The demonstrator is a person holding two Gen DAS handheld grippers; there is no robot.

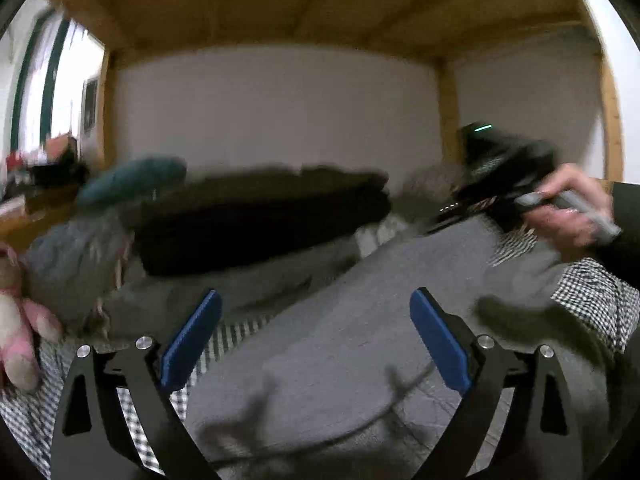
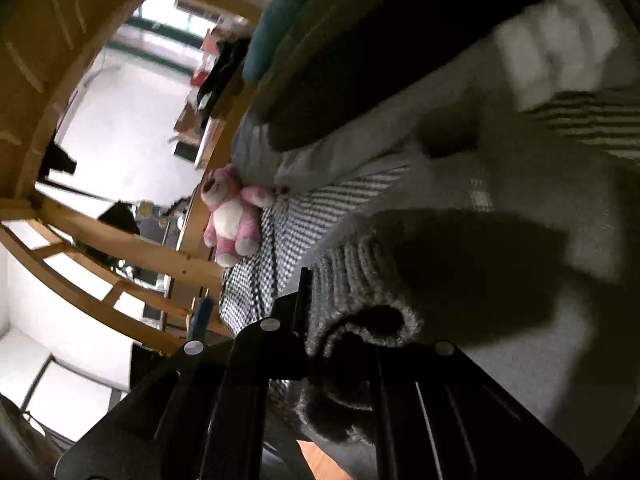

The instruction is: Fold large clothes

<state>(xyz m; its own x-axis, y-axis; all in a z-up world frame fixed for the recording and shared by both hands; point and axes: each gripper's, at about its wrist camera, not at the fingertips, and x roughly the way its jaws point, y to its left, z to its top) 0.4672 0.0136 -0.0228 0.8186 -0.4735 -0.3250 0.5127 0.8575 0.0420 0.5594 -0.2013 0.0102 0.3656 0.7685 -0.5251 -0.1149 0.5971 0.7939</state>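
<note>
Folding looks barely started: grey knit sweater (image 1: 360, 340) sprawls on the checkered bed (image 1: 600, 300), right tool (image 2: 340, 344) clamped on its ribbed hem (image 2: 352, 280), left tool (image 1: 316, 336) wide open, empty.

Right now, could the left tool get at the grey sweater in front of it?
Probably yes: the left tool is open, and the grey sweater lies directly beneath and ahead, with nothing between them.

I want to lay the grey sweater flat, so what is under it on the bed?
A black-and-white checked sheet shows past the grey sweater's edges, and a striped cloth shows near its far edge. Anything directly beneath the sweater is covered.
</note>
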